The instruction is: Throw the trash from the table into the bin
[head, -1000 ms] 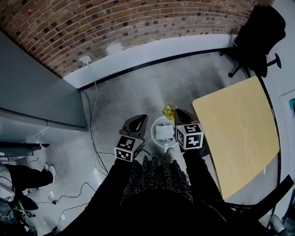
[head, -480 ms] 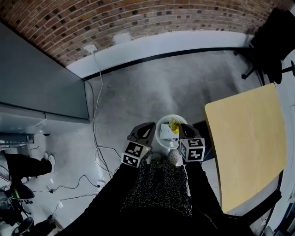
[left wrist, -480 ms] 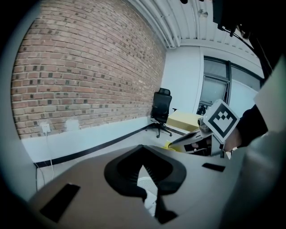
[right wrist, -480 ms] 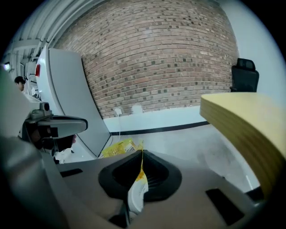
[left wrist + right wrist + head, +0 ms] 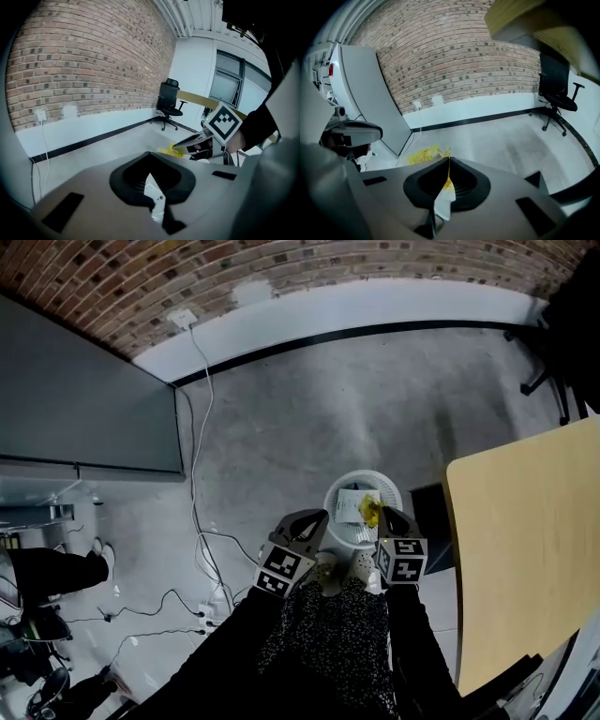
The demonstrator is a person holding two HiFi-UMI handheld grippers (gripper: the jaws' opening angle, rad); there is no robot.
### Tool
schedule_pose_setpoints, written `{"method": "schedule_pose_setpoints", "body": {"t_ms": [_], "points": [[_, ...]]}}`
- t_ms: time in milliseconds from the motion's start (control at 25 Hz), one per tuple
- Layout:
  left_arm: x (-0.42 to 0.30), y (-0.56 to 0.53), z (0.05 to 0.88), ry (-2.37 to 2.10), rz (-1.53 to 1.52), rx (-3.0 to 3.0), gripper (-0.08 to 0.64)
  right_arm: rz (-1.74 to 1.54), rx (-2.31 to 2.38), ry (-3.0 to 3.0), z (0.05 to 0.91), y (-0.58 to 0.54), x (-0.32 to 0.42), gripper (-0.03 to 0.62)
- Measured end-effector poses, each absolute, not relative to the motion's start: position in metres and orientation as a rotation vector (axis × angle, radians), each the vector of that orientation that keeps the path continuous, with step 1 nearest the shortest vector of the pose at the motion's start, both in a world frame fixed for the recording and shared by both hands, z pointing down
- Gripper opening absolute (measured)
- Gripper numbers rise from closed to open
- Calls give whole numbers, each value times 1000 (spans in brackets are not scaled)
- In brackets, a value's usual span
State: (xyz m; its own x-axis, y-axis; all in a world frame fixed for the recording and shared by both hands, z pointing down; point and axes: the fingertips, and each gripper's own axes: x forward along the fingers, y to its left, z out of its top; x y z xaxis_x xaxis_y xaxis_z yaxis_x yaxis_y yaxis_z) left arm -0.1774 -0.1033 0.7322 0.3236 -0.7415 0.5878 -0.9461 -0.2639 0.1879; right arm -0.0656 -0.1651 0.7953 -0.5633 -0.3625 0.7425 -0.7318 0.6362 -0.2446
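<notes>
Down over the white bin (image 5: 364, 473), the right gripper (image 5: 384, 513) is clamped tight on a yellow wrapper (image 5: 371, 514) hanging above the bin's mouth, while the left gripper (image 5: 317, 517), just beside it, pinches a white paper scrap (image 5: 154, 199).

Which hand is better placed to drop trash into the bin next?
Right. The right gripper holds the yellow wrapper over the open bin; the left gripper, pinching a white scrap, only reaches the rim.

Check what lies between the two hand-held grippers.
Head view: the person's shoes and the bin's rim. The right hand-held gripper pinches a yellow wrapper, the left hand-held gripper a white scrap.
</notes>
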Motion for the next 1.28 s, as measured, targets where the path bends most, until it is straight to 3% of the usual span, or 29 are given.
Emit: {"method": "schedule_pose_setpoints", "body": {"t_ms": [480,1000,1080,1200,1280], "points": [[-144,-123,818,-1354,590,2111,-2,703,797,-2146,885,-171,-48,20],[-143,-144,840,-1359,566,2101,-2,680,775,-2123,919,-174,-53,21],[-144,-144,841,-1367,564,2097,-2,683,747,-2116,926,-170,-57,40],[-146,-143,842,-1379,561,2090,-2,698,736,-2122,929,-167,-61,182],[-146,-142,841,-1377,565,2091,-2,706,735,-2126,927,-167,-62,192]]}}
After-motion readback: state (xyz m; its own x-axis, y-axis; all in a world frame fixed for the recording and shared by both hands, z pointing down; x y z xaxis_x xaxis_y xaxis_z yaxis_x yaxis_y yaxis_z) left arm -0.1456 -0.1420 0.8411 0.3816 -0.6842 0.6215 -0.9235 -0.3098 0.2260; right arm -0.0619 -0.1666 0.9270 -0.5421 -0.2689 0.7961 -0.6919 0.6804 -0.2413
